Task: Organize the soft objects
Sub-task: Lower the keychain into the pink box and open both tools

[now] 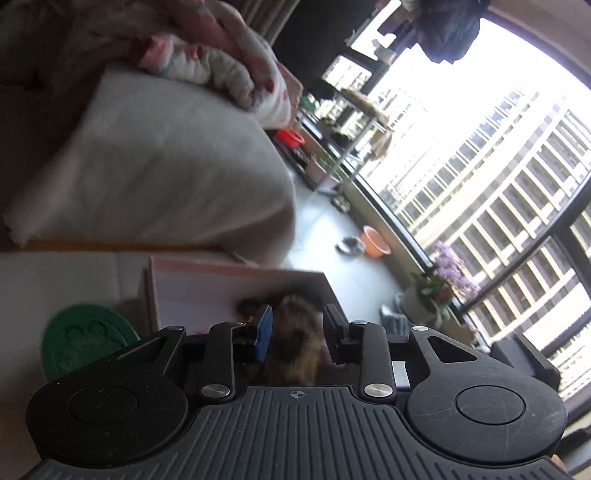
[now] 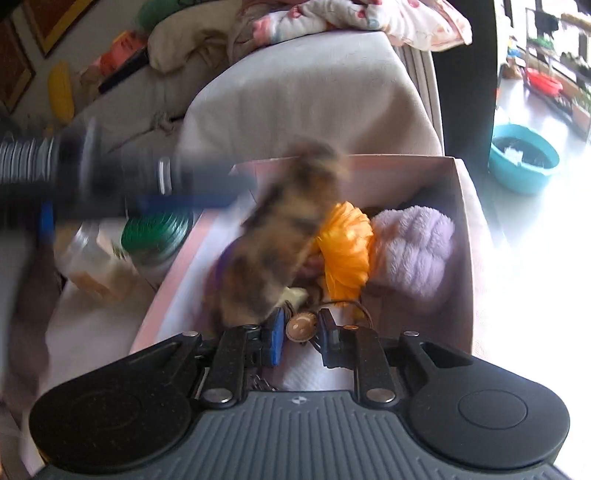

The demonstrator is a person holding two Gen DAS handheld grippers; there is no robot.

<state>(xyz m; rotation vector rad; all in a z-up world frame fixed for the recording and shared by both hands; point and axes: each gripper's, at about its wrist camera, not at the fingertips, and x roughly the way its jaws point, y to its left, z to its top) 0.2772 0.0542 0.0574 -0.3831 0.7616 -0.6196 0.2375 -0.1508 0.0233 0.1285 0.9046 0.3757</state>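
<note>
Where the cardboard box (image 2: pixel 460 221) sits against the grey sofa arm (image 2: pixel 306 107), most of the soft things lie inside it: a lilac fluffy bundle (image 2: pixel 413 251) toward the right wall, an orange ruffled piece (image 2: pixel 347 251) pressed against it, and a brown-and-black furry toy (image 2: pixel 280 229) at the left, blurred, its top rising above the far rim. The left gripper (image 1: pixel 295 332) has its jaws parted with that furry toy (image 1: pixel 295 332) between them; whether the blue pad (image 1: pixel 264 332) touches the fur I cannot tell. In the right wrist view it shows only as a dark smear reaching in from the left. The right gripper (image 2: pixel 300 328) hovers over the near end of the box, fingers set close on either side of a small brown round tag (image 2: pixel 301 325); contact is unclear. Just outside the box's left wall stands a jar with a green lid (image 2: pixel 157 229). A floral blanket (image 2: pixel 354 18) lies heaped on top of the sofa arm.
</note>
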